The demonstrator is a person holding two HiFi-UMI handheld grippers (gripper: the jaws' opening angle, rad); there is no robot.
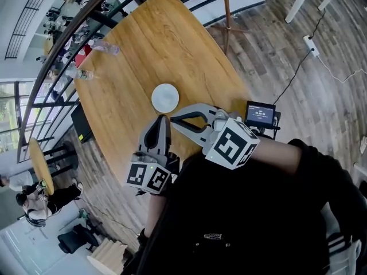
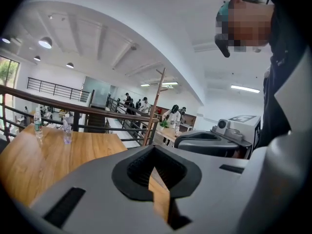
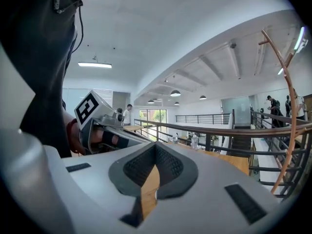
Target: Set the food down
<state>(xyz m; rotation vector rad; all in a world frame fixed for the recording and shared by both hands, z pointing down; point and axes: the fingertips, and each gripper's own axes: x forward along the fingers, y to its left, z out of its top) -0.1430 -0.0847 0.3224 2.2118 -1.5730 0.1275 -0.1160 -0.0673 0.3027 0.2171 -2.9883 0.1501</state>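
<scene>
Both grippers are empty and held close in front of the person's body, over the near edge of the round wooden worktop [image 1: 172,44]. The left gripper [image 1: 162,118] has its jaws closed tip to tip. Its own view shows only a sliver of wood through the gap behind the tips and nothing between the pads. The right gripper [image 1: 172,118] is likewise fully closed on nothing, and its tips sit just beside those of the left gripper, the two converging toward each other. A white plate [image 1: 165,97] lies flat on the worktop just ahead of both sets of tips, close but apart from them. From above its surface looks plain white, and whether any food lies on it cannot be made out. Two water bottles [image 1: 106,48] stand well beyond the plate at the far rim, by the railing [image 1: 69,44]. A small screen device [image 1: 260,114] sits just outside the right gripper. With the plate resting on the worktop and neither gripper carrying anything, the setting-down step looks finished and this seems to be the pull-back after release. If so, the next move calls for little: keep both grippers clear of the plate so it is not nudged, and bring them to rest away from it.
</scene>
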